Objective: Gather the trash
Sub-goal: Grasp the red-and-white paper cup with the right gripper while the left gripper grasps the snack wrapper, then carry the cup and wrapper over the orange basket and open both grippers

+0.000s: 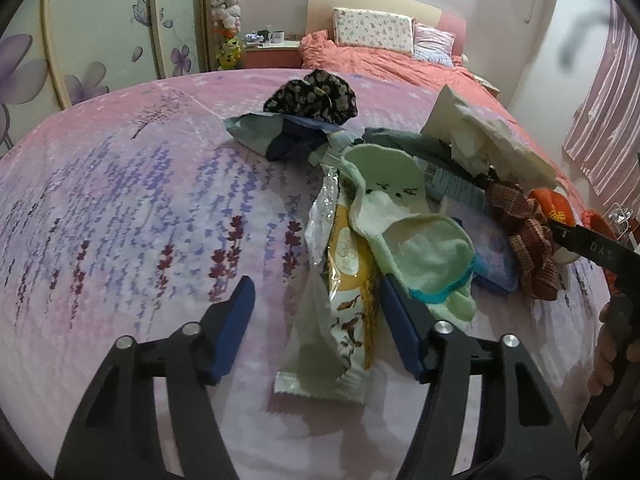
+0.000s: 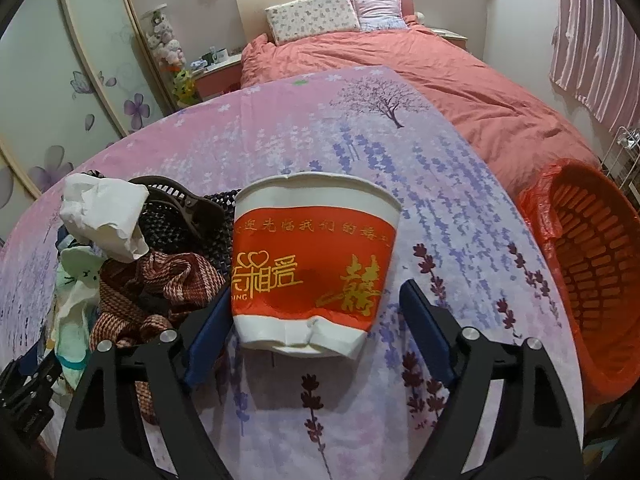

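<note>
Lying lengthwise toward the pile, a snack wrapper (image 1: 344, 312) sits between the spread left gripper (image 1: 316, 312); the right gripper (image 2: 320, 320), also spread, straddles an upright, dented paper cup (image 2: 312, 268) on the lavender-print sheet (image 2: 320, 128).

The sheet (image 1: 120, 200) is pink and lilac, printed with purple lavender sprigs and a bare tree. The cup (image 2: 312, 264) is white with a red band and gold characters. The sock (image 1: 404, 232) is pale green with teal trim. The scrunchie (image 1: 528, 236) is brown-red check. The basket (image 2: 592, 280) is orange. The quilt (image 2: 460, 76) is coral.
</note>
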Demonstrator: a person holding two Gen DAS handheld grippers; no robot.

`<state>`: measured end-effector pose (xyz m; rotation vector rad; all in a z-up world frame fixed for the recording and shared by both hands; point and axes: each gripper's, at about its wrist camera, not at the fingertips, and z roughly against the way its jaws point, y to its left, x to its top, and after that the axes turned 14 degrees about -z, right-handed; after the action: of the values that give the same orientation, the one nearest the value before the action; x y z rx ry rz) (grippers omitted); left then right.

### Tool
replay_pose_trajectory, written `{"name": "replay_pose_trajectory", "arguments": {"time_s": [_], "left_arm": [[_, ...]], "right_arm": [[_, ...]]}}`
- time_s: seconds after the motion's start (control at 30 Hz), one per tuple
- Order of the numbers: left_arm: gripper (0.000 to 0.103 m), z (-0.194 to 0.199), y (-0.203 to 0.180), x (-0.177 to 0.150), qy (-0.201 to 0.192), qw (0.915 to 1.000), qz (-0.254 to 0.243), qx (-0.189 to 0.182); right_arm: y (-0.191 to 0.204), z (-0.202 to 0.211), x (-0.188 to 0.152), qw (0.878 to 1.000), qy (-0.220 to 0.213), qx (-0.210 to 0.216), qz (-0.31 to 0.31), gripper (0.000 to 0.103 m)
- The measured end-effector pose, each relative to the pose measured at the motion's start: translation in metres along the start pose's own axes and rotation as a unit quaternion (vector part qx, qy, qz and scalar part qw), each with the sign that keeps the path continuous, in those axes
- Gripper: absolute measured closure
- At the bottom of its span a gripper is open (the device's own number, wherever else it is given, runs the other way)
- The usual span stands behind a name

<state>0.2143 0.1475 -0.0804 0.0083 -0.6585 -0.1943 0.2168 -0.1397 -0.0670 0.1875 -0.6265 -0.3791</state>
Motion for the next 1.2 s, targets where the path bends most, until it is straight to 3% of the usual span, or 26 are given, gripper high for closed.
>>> {"name": "replay_pose_trajectory", "arguments": {"time_s": [0.13, 0.3, 0.7, 0.97, 1.2], "left_arm": [[0.053, -0.004, 0.003, 0.004, -0.005, 0.9999, 0.006, -0.01], [0.053, -0.004, 0.013, 0.004, -0.004, 0.9999, 0.01, 0.008], [0.05, -0.013, 0.014, 0.013, -0.01, 1.0, 0.0, 0.001], [0.073, -0.008, 0.025, 0.015, -0.025, 0.9996, 0.002, -0.01], [0.074, 0.022, 0.025, 0.014, -0.051, 0.9987, -0.002, 0.001]], "right_arm": [[0.001, -0.002, 0.002, 1.0, 0.0, 0.001, 0.002, 0.029], [0.0, -0.001, 0.002, 1.0, -0.004, -0.002, -0.001, 0.029], [0.007, -0.008, 0.004, 1.0, -0.009, -0.018, 0.015, 0.03], [0.003, 0.003, 0.002, 1.0, -0.021, 0.0, 0.021, 0.031], [-0.003, 0.025, 0.001, 0.999, -0.043, 0.008, 0.018, 0.031]]}}
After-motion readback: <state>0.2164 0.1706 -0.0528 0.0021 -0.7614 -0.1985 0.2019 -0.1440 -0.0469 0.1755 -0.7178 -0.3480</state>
